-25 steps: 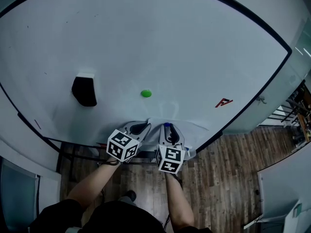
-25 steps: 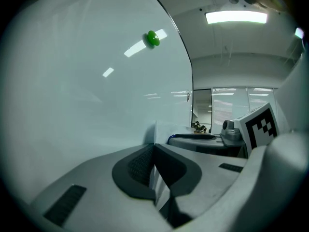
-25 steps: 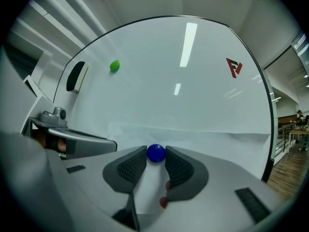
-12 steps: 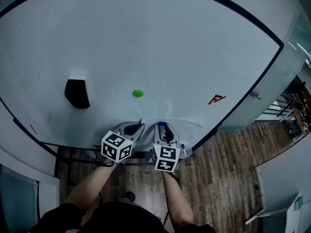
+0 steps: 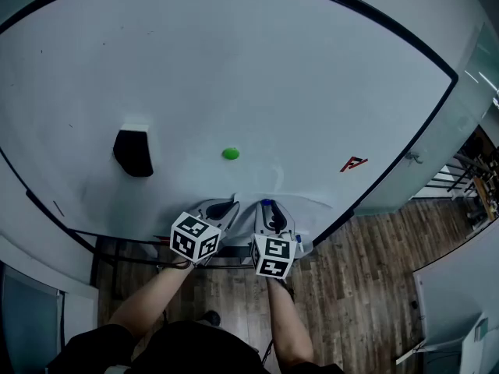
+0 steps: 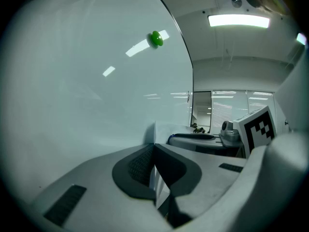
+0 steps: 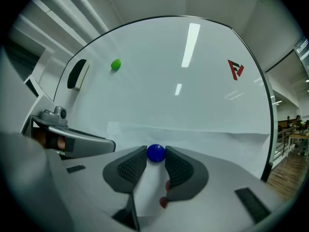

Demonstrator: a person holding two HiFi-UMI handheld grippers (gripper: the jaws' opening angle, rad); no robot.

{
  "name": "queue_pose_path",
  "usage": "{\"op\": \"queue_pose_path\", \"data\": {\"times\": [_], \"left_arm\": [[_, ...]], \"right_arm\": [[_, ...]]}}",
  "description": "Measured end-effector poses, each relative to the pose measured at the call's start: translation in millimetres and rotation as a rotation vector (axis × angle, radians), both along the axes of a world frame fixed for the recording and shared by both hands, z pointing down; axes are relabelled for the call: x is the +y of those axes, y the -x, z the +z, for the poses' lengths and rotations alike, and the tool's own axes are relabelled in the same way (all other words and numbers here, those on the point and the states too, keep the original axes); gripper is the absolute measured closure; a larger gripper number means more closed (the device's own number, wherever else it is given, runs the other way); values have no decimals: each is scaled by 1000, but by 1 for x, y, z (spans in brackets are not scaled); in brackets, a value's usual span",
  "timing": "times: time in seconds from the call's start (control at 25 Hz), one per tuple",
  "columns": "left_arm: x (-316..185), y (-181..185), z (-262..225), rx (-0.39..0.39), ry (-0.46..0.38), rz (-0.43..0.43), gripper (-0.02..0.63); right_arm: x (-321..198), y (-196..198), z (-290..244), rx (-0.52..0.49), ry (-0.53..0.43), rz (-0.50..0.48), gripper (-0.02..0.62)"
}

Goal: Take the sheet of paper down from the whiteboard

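Observation:
The white sheet of paper (image 5: 306,209) lies flat against the lower part of the whiteboard (image 5: 234,68). My left gripper (image 5: 227,206) is shut on the sheet's left edge, which shows as a thin white strip between its pads (image 6: 155,178). My right gripper (image 5: 268,206) is at the sheet's top middle, shut on a round blue magnet (image 7: 156,152) that sits on the paper (image 7: 207,139). Both grippers point at the board side by side. The right gripper (image 6: 203,140) is visible beside the left one in the left gripper view.
A green magnet (image 5: 231,153) sticks to the board above the grippers. A black eraser (image 5: 134,151) hangs to the left and a red logo (image 5: 354,164) is at the right. The board's dark frame (image 5: 343,224) runs just below the sheet, above a wooden floor (image 5: 366,287).
Only the head view has shifted a little; both grippers keep their places and their grips on the sheet and the blue magnet.

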State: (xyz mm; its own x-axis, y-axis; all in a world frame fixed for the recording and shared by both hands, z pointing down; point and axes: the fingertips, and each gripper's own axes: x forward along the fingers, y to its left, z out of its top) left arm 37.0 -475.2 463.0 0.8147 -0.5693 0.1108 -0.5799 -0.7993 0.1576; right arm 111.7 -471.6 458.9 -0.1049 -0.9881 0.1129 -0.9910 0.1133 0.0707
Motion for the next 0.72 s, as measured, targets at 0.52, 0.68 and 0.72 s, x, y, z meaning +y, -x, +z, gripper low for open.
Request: {"op": "queue_pose_path", "data": {"times": [0.52, 0.68, 0.72], "left_arm": [[1, 6, 0, 10, 17, -21, 586], [1, 13, 2, 13, 22, -41, 586], [1, 15, 3, 14, 24, -48, 586]], "right_arm": [[-1, -2, 0, 2, 9, 6, 465], [-1, -6, 4, -1, 17, 7, 465], [-1, -6, 3, -1, 15, 6, 465]]}}
